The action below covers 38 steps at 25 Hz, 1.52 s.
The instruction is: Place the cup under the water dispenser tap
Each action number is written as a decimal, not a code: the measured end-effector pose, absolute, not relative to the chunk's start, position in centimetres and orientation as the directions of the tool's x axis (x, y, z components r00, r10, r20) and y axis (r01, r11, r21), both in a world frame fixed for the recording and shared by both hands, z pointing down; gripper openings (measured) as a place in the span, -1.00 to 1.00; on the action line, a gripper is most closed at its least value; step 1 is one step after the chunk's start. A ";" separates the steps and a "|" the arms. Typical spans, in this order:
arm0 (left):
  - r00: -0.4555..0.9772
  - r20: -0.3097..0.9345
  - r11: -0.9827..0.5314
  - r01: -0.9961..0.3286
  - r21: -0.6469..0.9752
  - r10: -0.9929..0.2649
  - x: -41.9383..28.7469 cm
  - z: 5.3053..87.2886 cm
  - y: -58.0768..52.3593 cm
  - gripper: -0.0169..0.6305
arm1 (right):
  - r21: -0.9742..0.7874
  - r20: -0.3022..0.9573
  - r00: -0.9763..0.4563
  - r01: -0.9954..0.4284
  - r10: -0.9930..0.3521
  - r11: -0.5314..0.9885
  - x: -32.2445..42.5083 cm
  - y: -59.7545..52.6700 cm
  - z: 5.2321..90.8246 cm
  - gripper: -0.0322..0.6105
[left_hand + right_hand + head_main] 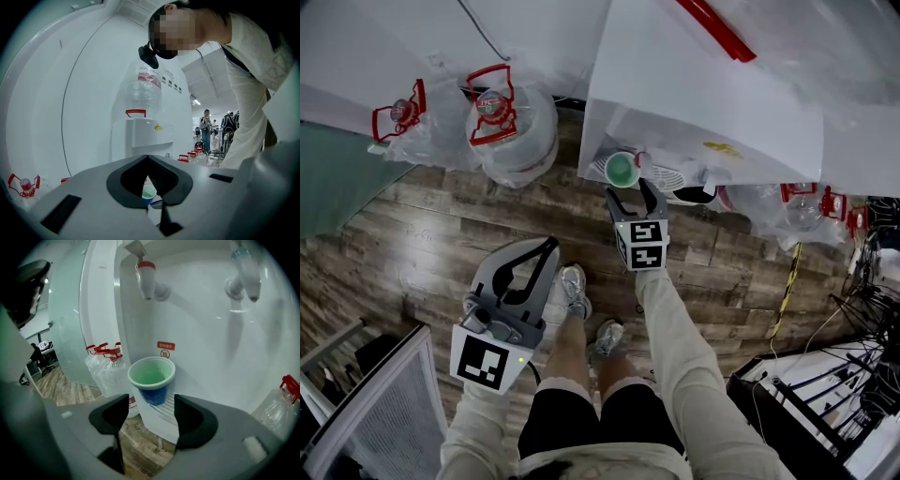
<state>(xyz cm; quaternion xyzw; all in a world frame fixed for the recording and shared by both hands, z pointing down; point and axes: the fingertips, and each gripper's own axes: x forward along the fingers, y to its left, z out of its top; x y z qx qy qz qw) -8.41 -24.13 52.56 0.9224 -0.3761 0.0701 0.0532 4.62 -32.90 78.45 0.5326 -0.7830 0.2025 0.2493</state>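
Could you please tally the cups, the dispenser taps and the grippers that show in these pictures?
Cup: 1
Taps: 2, the red tap and the blue tap
Grippers: 2, the left gripper and the right gripper
Total: 5

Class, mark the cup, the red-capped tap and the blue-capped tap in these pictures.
cup (151,377): right gripper view, its green inside.
red-capped tap (146,281): right gripper view, its white spout.
blue-capped tap (247,277): right gripper view, its white spout.
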 end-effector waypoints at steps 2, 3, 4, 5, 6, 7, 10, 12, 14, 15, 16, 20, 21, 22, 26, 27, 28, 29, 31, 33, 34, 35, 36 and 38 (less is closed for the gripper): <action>0.713 0.163 -0.716 -0.697 0.049 -0.682 -8.1 52.6 -24.2 -0.93 | -0.054 0.601 -0.312 -0.934 -0.736 0.352 4.7 -32.2 77.9 0.02; 0.715 0.161 -0.718 -0.694 0.050 -0.680 -8.0 52.5 -24.2 -0.93 | -0.057 0.594 -0.316 -0.934 -0.740 0.353 4.6 -31.9 77.4 0.00; 0.718 0.159 -0.720 -0.692 0.050 -0.678 -7.8 52.5 -24.2 -0.93 | -0.058 0.581 -0.319 -0.934 -0.748 0.353 4.6 -31.6 76.9 -0.07; 0.720 0.156 -0.723 -0.689 0.051 -0.676 -7.7 52.4 -24.1 -0.93 | -0.055 0.565 -0.318 -0.935 -0.761 0.350 4.7 -31.3 76.2 -0.19; 0.723 0.151 -0.725 -0.687 0.052 -0.674 -7.3 52.1 -23.9 -0.93 | -0.049 0.546 -0.313 -0.938 -0.777 0.344 4.9 -30.9 75.2 -0.39; 0.725 0.148 -0.726 -0.685 0.052 -0.673 -6.9 51.7 -23.5 -0.93 | -0.040 0.526 -0.305 -0.941 -0.794 0.335 5.2 -30.5 74.1 -0.56; 0.730 0.142 -0.733 -0.679 0.041 -0.669 -5.3 50.2 -21.8 -0.93 | -0.031 0.478 -0.295 -0.947 -0.828 0.319 6.9 -28.7 70.8 -0.87; 0.730 0.136 -0.733 -0.679 0.038 -0.670 -4.5 49.2 -20.9 -0.93 | -0.041 0.450 -0.304 -0.946 -0.840 0.321 7.6 -27.5 68.8 -0.87; 0.726 0.127 -0.728 -0.684 0.036 -0.676 -4.1 48.3 -20.3 -0.93 | -0.041 0.419 -0.315 -0.944 -0.851 0.329 8.1 -26.5 66.5 -0.87; 0.723 0.124 -0.725 -0.688 0.034 -0.680 -3.9 47.8 -20.0 -0.93 | -0.040 0.404 -0.320 -0.942 -0.857 0.332 8.4 -25.9 65.4 -0.87; 0.720 0.122 -0.722 -0.691 0.032 -0.684 -3.8 47.4 -19.7 -0.93 | -0.042 0.389 -0.324 -0.941 -0.862 0.335 8.6 -25.4 64.3 -0.87; 0.708 0.125 -0.713 -0.701 0.007 -0.695 -2.7 45.3 -18.3 -0.93 | -0.051 0.359 -0.323 -0.943 -0.875 0.328 10.4 -22.6 60.2 -0.87; 0.706 0.126 -0.712 -0.703 0.001 -0.697 -2.5 44.7 -17.9 -0.93 | -0.051 0.357 -0.322 -0.944 -0.877 0.325 10.8 -21.9 59.3 -0.87; 0.704 0.126 -0.710 -0.704 -0.003 -0.699 -2.2 44.1 -17.5 -0.93 | -0.050 0.354 -0.320 -0.945 -0.879 0.324 11.3 -21.2 58.3 -0.87; 0.695 0.120 -0.701 -0.713 -0.011 -0.708 -1.4 42.0 -16.0 -0.93 | -0.051 0.324 -0.313 -0.948 -0.893 0.313 13.1 -18.7 54.6 -0.87; 0.694 0.119 -0.700 -0.714 -0.014 -0.710 -1.2 41.5 -15.6 -0.93 | -0.054 0.316 -0.311 -0.949 -0.896 0.310 13.4 -18.1 53.7 -0.87; 0.692 0.118 -0.698 -0.716 -0.017 -0.712 -1.1 40.9 -15.2 -0.93 | -0.056 0.308 -0.310 -0.950 -0.900 0.308 13.7 -17.5 52.7 -0.87; 0.690 0.115 -0.696 -0.718 -0.017 -0.715 -0.9 40.3 -14.7 -0.93 | -0.056 0.301 -0.310 -0.950 -0.902 0.307 14.0 -16.9 51.7 -0.87; 0.686 0.106 -0.691 -0.723 -0.014 -0.720 -0.7 38.9 -14.0 -0.93 | -0.049 0.288 -0.312 -0.949 -0.905 0.311 14.3 -15.9 49.8 -0.87; 0.682 0.099 -0.686 -0.727 -0.014 -0.725 -0.6 37.6 -13.2 -0.93 | -0.035 0.276 -0.315 -0.947 -0.908 0.318 14.6 -14.9 47.9 -0.87; 0.679 0.098 -0.683 -0.730 -0.015 -0.728 -0.5 37.1 -12.8 -0.93 | -0.027 0.270 -0.317 -0.946 -0.909 0.322 14.7 -14.4 47.0 -0.87; 0.676 0.096 -0.680 -0.733 -0.016 -0.731 -0.5 36.5 -12.5 -0.93 | -0.021 0.263 -0.319 -0.945 -0.911 0.325 14.9 -13.9 46.2 -0.87; 0.672 0.094 -0.677 -0.736 -0.019 -0.734 -0.6 36.0 -12.1 -0.93 | -0.017 0.256 -0.320 -0.945 -0.912 0.327 15.1 -13.4 45.4 -0.87; 0.665 0.086 -0.669 -0.743 -0.024 -0.742 -0.6 34.9 -11.4 -0.93 | -0.013 0.241 -0.322 -0.944 -0.916 0.328 15.6 -12.5 43.7 -0.87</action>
